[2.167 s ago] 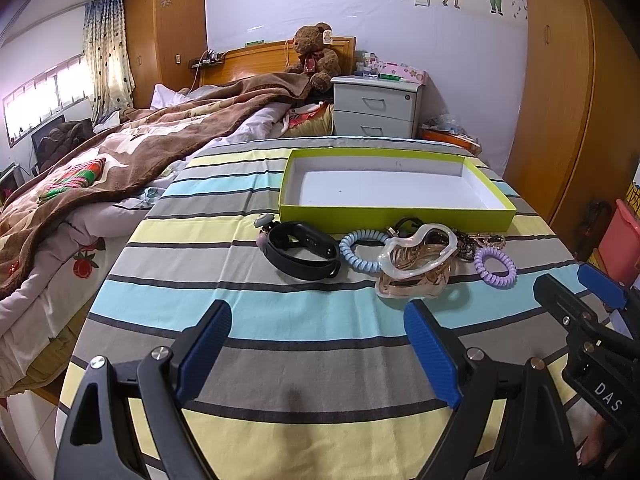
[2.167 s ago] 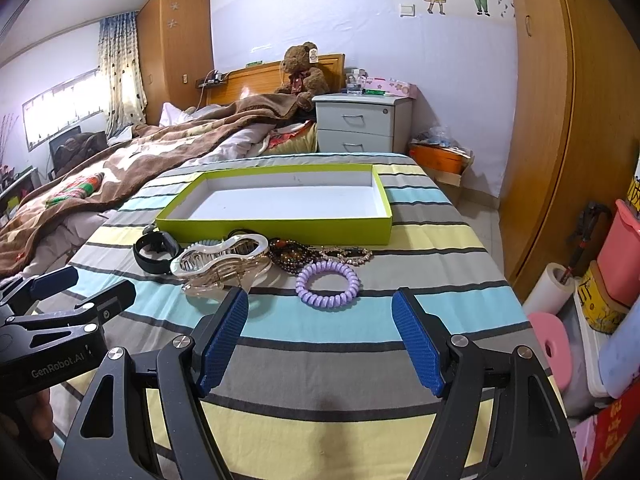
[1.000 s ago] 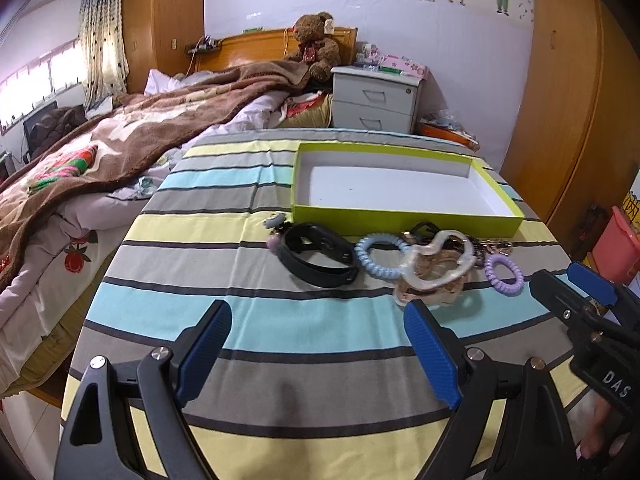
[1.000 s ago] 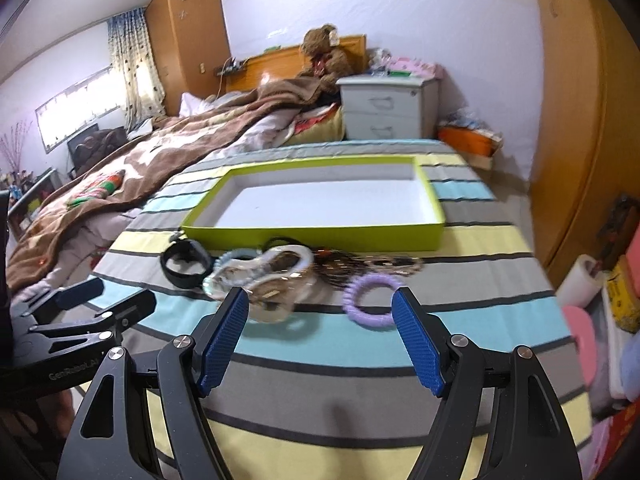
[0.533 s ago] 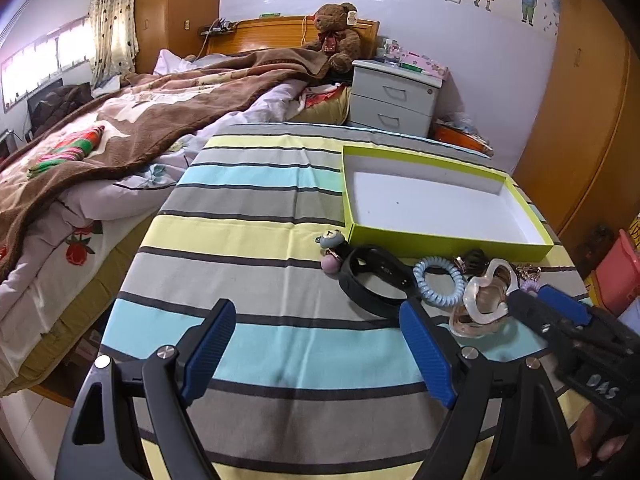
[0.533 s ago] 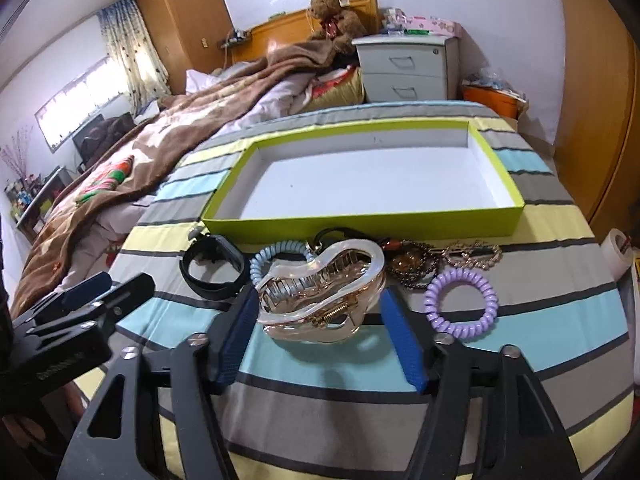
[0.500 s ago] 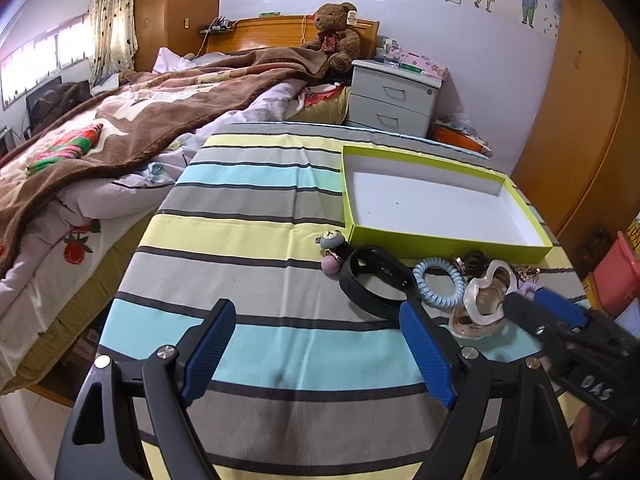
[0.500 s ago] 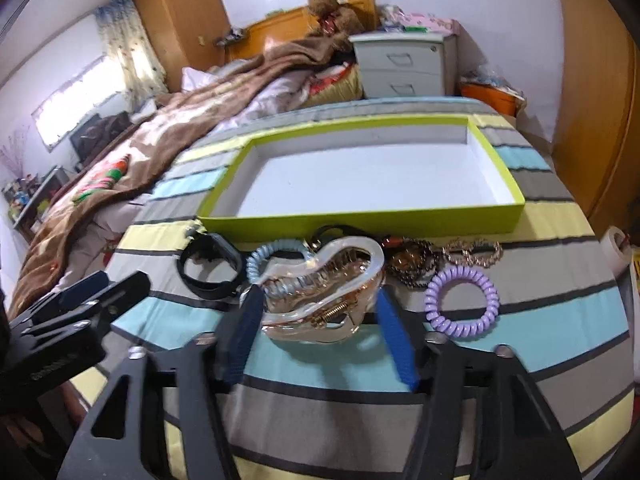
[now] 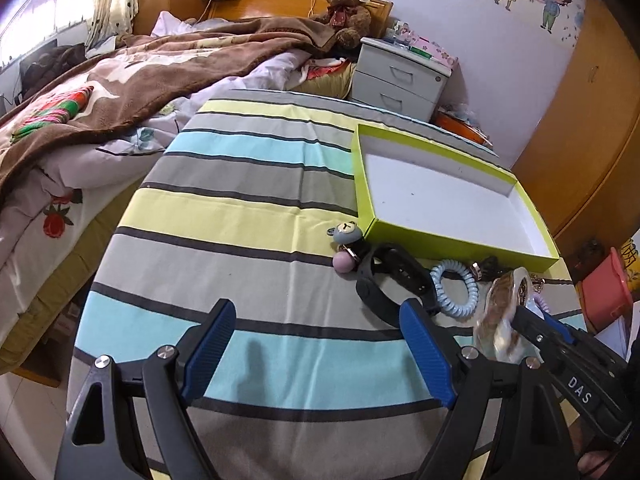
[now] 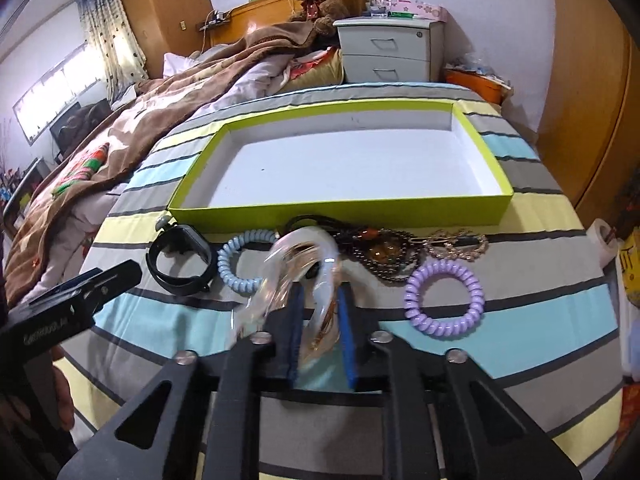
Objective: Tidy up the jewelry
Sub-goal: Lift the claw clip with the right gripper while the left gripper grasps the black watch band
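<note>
Half a second ago the right gripper [image 10: 318,330] straddled the translucent hair claw clip [image 10: 298,276]; now its blue pads pinch the blurred clip just in front of the green tray [image 10: 340,212], beside the pale blue coil tie [image 10: 244,260]. Left gripper [image 9: 320,354] hovers spread wide over the striped cloth [image 9: 240,216].

you've got the clear hair claw [image 10: 298,276] tilted, blurred; black band [image 10: 180,260], blue coil [image 10: 244,258], beads [image 10: 380,252], purple coil [image 10: 444,296] before the empty green tray [image 10: 340,214].
</note>
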The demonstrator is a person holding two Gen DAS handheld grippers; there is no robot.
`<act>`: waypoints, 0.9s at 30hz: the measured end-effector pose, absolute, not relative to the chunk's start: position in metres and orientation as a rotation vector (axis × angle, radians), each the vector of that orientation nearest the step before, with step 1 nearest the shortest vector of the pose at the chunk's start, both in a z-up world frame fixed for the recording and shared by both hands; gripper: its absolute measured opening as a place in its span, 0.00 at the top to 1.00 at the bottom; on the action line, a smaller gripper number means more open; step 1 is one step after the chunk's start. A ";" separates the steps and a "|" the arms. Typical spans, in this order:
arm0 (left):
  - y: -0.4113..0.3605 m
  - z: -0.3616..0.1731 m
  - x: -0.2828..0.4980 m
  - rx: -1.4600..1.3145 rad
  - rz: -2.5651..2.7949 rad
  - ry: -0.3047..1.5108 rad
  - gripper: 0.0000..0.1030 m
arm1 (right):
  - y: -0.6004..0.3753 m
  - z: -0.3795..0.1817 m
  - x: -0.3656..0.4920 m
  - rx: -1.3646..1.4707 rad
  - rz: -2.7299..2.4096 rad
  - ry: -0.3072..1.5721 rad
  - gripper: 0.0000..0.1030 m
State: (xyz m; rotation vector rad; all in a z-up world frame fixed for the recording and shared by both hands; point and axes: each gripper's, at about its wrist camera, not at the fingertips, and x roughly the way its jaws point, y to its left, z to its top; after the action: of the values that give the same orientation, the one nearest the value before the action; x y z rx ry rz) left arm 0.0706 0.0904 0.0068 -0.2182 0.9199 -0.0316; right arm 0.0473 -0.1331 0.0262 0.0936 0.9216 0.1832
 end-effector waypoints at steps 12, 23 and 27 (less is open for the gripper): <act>0.072 -0.006 0.096 -0.202 -0.023 1.004 0.28 | -0.141 0.028 0.038 -0.016 0.197 0.893 0.87; 0.066 -0.010 0.096 -0.163 0.025 1.009 0.57 | -0.143 0.026 0.039 -0.018 0.222 0.882 0.87; 0.058 -0.009 0.099 -0.153 -0.007 1.006 0.80 | -0.143 0.026 0.038 -0.018 0.225 0.878 0.87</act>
State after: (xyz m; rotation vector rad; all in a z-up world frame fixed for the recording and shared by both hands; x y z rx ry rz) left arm 0.0988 0.0578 -0.0087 -0.1531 1.0059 -0.0067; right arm 0.0382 -0.1433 0.0256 -0.0177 0.8777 0.2253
